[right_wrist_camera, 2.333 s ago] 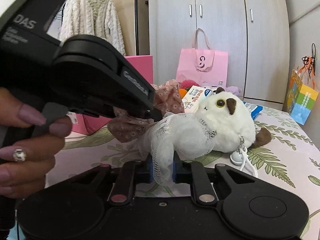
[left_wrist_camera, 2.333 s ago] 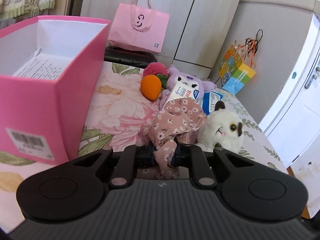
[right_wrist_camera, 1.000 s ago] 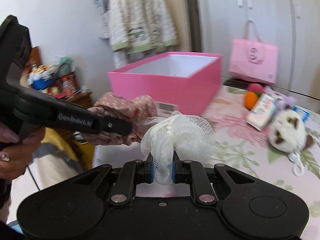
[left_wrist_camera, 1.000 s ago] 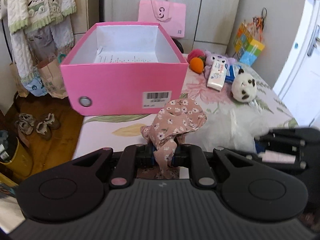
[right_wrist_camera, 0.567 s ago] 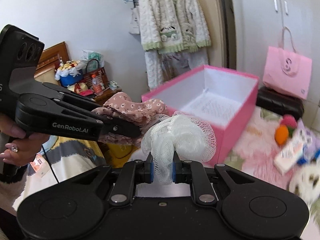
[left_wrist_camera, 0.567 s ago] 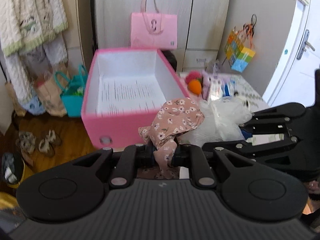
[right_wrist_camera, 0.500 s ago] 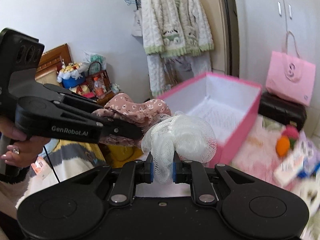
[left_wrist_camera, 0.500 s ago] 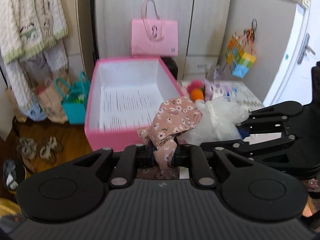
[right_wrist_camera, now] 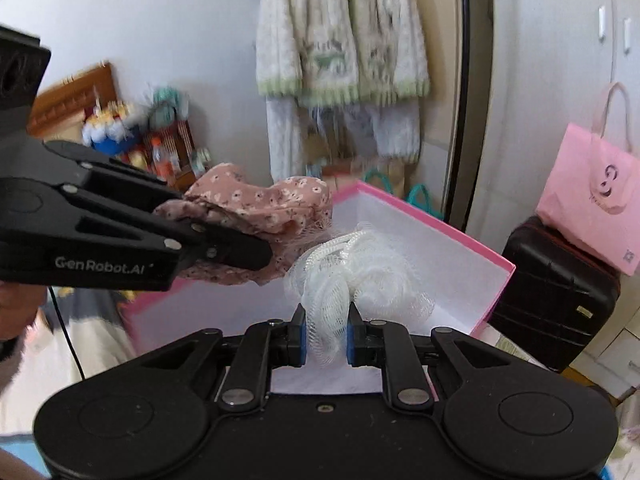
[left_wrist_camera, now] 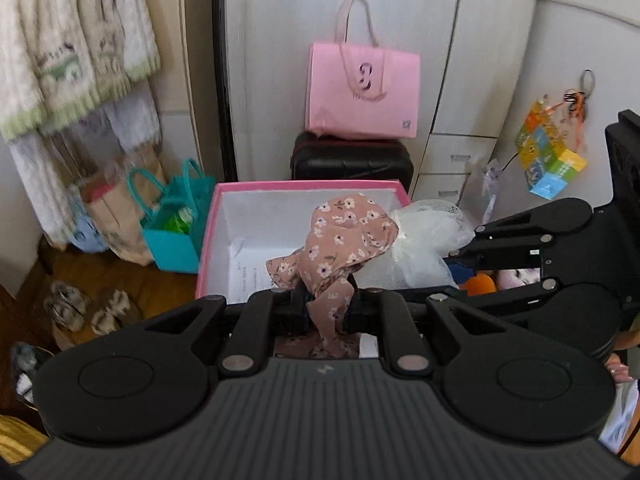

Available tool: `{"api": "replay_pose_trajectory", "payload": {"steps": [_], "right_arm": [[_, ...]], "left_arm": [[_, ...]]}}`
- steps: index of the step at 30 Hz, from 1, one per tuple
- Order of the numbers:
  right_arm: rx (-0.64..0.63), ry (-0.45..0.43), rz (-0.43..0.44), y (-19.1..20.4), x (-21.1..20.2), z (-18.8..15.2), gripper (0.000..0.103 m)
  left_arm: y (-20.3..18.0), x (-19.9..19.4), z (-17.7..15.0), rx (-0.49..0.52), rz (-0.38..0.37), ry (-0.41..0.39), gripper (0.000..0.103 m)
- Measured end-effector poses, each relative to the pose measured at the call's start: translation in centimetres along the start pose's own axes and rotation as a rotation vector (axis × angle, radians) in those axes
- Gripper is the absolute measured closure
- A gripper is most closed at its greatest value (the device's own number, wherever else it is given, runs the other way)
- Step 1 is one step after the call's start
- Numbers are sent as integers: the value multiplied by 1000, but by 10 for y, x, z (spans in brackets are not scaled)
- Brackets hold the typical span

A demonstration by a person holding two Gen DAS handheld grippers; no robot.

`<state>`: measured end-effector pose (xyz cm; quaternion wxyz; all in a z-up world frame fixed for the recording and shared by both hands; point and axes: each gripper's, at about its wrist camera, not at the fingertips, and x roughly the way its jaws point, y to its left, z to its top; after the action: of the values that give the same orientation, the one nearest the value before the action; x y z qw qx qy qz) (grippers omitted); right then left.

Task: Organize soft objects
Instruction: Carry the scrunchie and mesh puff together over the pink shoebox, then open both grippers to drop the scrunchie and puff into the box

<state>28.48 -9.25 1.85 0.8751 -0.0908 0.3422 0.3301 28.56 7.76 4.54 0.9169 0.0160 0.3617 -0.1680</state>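
Note:
My left gripper [left_wrist_camera: 326, 312] is shut on a pink floral cloth [left_wrist_camera: 344, 236], held above the open pink box [left_wrist_camera: 304, 187]. The cloth [right_wrist_camera: 256, 204] and left gripper [right_wrist_camera: 256, 252] also show in the right wrist view. My right gripper [right_wrist_camera: 325, 340] is shut on a white mesh bath pouf [right_wrist_camera: 360, 268], held over the same pink box [right_wrist_camera: 496, 276], whose white inside holds only a printed sheet. In the left wrist view the pouf [left_wrist_camera: 424, 240] sits just right of the cloth, touching it, with the right gripper [left_wrist_camera: 460, 254] behind it.
A pink paper bag [left_wrist_camera: 362, 92] stands on a black suitcase [left_wrist_camera: 352, 158] behind the box. A teal bag [left_wrist_camera: 176, 220] and slippers [left_wrist_camera: 88, 308] lie on the floor at left. Knitted clothes [right_wrist_camera: 340, 40] hang on the wall. An orange plush [left_wrist_camera: 478, 282] peeks out at right.
Both grippers have moved forward and over the pink box with their loads. The box now lies directly beneath the cloth and the pouf. Both grips are unchanged.

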Motion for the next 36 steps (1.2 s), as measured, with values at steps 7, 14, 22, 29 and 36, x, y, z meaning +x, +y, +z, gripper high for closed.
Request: {"api": "replay_pose_trajectory", "payload": {"steps": [7,14,22,29,36], "right_arm": [[16,157,4,-45,68,15,82],[-97,289,-9,-42,104,17,83],[-202,365,-91,-34,116,19,70],[-201,255,-147,-22,75,23,38],[-56,132,-59,-26,0,7,37]], "left_arm": [[11,86,15,-99,-3,91,90],[18,119,13,-189,28,146,90],[23,126,10,-207,53,166,70],[11,85,14,-104,120,40,43],[-3,27,6,11,150,-17,37]]}}
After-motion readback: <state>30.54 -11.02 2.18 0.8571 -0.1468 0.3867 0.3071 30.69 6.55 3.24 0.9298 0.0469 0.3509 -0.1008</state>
